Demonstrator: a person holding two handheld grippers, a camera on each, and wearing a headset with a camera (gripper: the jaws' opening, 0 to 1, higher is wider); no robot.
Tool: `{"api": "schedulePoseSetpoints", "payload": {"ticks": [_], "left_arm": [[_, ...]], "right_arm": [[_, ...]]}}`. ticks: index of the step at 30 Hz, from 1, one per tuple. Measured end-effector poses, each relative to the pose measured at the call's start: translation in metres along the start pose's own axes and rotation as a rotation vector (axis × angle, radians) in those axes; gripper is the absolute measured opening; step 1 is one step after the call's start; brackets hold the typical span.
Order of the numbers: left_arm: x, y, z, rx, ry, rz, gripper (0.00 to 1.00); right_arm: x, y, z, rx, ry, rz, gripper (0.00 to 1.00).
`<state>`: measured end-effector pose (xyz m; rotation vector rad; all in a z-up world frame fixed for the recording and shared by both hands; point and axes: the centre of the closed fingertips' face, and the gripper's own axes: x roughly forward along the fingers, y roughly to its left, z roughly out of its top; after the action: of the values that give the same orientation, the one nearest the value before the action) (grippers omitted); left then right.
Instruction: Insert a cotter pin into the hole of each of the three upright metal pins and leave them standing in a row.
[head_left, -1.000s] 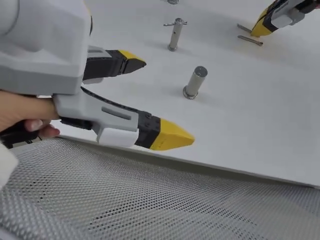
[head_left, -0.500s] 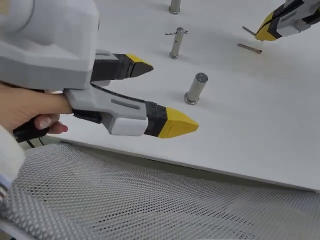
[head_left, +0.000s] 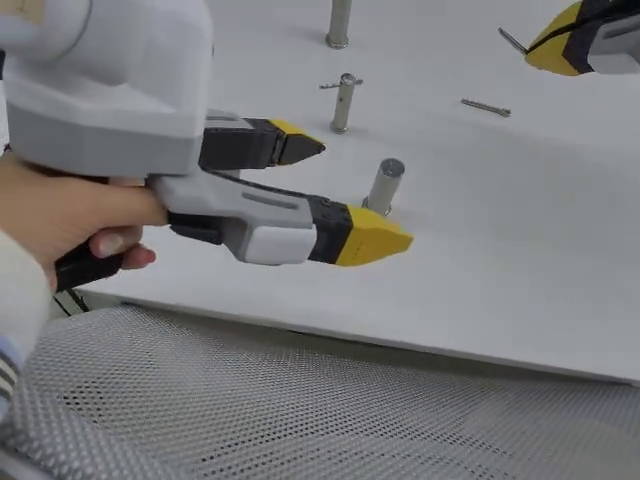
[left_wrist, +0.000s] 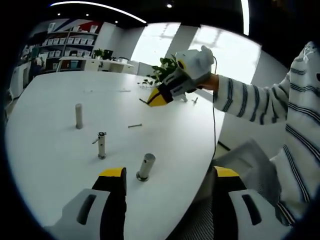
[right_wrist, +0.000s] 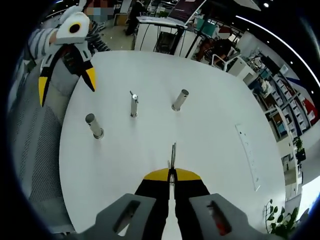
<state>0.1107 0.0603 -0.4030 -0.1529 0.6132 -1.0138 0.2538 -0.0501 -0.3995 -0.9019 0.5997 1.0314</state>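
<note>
With your right tool (right_wrist: 172, 176) pinching a cotter pin (right_wrist: 173, 151) above the surface (right_wrist: 220, 120) and your left tool (left_wrist: 168, 174) spread near the nearest bare metal pin (head_left: 386, 183), you likely steady that pin and thread its hole next.

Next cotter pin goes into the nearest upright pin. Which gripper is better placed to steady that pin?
Left. The left gripper, open, sits near the nearest pin; the right gripper is shut on a cotter pin.

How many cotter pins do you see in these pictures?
3. One cotter pin sits through the middle pin; one lies loose on the table; one is pinched in the right tool. Others may be hidden.
</note>
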Motion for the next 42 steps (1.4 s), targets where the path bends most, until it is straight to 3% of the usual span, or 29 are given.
{"api": "schedulePoseSetpoints", "payload": {"ticks": [3,6,14,19,23,25,35,42], "left_arm": [[0.001,0.001,0.005,-0.013,-0.013,0.002,0.63],[0.002,0.004,0.007,-0.037,-0.018,0.0,0.58],[0.005,0.01,0.014,-0.077,-0.027,0.006,0.51],[0.011,0.009,0.022,-0.091,-0.037,-0.01,0.46],[0.015,0.008,0.028,-0.157,-0.055,-0.028,0.43],[0.016,0.008,0.031,-0.153,-0.063,-0.025,0.4],[0.017,0.007,0.035,-0.202,-0.082,-0.032,0.24],[0.018,0.007,0.034,-0.236,-0.09,-0.039,0.11]], "right_arm": [[-0.009,0.009,0.007,-0.002,-0.044,-0.035,0.0],[-0.011,0.022,0.008,-0.015,-0.053,-0.057,0.0],[-0.018,0.055,0.024,-0.044,-0.119,-0.085,0.0],[-0.018,0.076,0.038,-0.091,-0.159,-0.077,0.0],[-0.016,0.09,0.048,-0.141,-0.171,-0.076,0.0],[-0.014,0.097,0.052,-0.158,-0.179,-0.069,0.0],[-0.013,0.118,0.072,-0.22,-0.216,-0.054,0.0],[-0.013,0.122,0.078,-0.256,-0.228,-0.058,0.0]]}}
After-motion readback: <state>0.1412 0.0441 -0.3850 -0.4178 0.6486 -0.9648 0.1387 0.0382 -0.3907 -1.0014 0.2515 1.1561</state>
